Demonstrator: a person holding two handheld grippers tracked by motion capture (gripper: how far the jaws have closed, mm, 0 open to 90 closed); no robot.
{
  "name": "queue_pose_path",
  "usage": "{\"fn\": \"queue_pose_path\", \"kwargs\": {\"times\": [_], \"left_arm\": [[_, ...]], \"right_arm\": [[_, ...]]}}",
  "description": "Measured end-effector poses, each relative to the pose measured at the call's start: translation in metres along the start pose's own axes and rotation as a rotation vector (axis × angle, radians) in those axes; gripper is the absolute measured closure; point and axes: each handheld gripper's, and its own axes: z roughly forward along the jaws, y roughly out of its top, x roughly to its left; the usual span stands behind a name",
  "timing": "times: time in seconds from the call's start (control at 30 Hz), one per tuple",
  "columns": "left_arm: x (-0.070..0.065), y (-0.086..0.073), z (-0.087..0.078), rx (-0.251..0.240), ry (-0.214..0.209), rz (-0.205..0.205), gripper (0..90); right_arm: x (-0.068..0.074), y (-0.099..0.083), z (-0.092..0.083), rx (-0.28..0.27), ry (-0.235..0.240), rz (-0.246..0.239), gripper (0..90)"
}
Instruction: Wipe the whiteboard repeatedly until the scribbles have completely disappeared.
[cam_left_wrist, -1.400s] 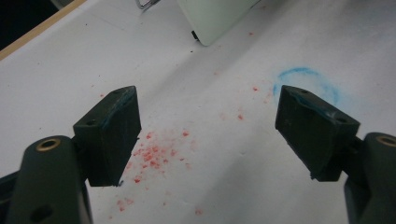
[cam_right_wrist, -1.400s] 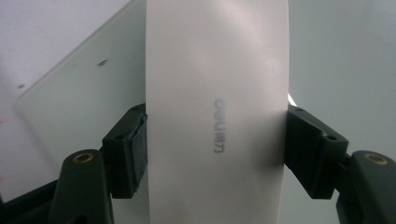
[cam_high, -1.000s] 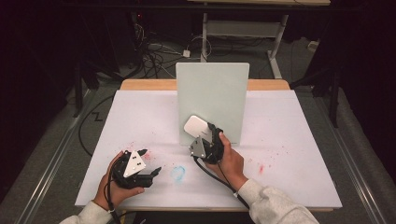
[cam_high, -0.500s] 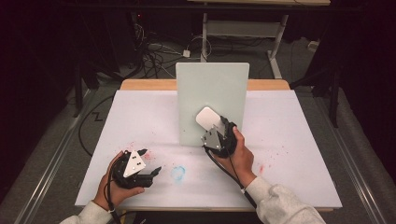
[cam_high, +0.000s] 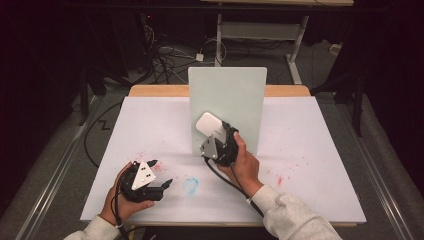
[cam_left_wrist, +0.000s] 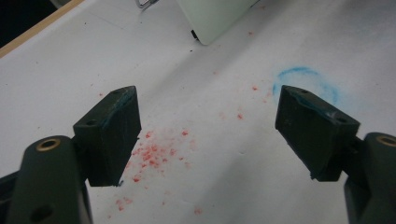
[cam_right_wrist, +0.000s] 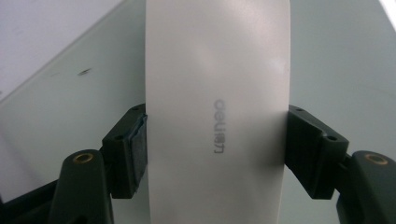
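My right gripper (cam_high: 214, 134) is shut on a white eraser block (cam_high: 208, 124) with grey lettering (cam_right_wrist: 217, 126), its two black jaws pressing its sides. It holds the block up against the face of the upright pale green board (cam_high: 235, 95) near the board's lower left. My left gripper (cam_high: 161, 175) rests low over the white table sheet (cam_high: 310, 145) at the near left, open, with nothing between its fingers (cam_left_wrist: 114, 128). A faint blue ring mark (cam_high: 190, 185) lies on the sheet just right of it, seen also as the blue ring mark (cam_left_wrist: 306, 81) beyond the right jaw.
Red speckles (cam_left_wrist: 154, 151) stain the sheet under the left gripper, and more red speckles (cam_high: 280, 177) lie right of the right hand. A wooden table edge (cam_high: 155, 90) runs behind the board. Cables (cam_high: 165, 55) and a metal stand (cam_high: 260, 30) lie on the floor beyond.
My right gripper with the white block swung right across the board's lower part, then back left and slightly up. The left gripper has stayed put.
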Motion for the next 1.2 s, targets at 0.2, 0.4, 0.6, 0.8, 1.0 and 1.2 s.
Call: {"fn": "queue_pose_path", "kwargs": {"times": [0.2,0.4,0.6,0.8,1.0,1.2], "left_arm": [[0.0,0.0,0.001,0.006,0.001,0.002,21.6],[0.0,0.0,0.001,0.007,-0.001,0.003,21.6],[-0.001,0.0,0.001,0.01,-0.003,0.008,21.6],[0.0,0.0,0.001,0.009,0.0,0.006,21.7],[-0.001,0.0,0.001,0.011,0.002,0.009,21.7],[-0.001,0.0,0.001,0.011,0.004,0.008,21.6]], "right_arm": [[0.037,-0.007,0.0,0.02,0.039,-0.127,31.3],[0.053,-0.012,-0.001,0.021,0.061,-0.203,31.3],[0.051,-0.01,0.0,0.032,0.075,-0.204,31.3],[0.04,-0.008,0.001,0.039,0.058,-0.179,31.3],[0.007,-0.014,-0.002,0.044,0.031,-0.078,31.3],[-0.019,-0.041,-0.008,0.054,0.013,-0.014,31.3]]}}
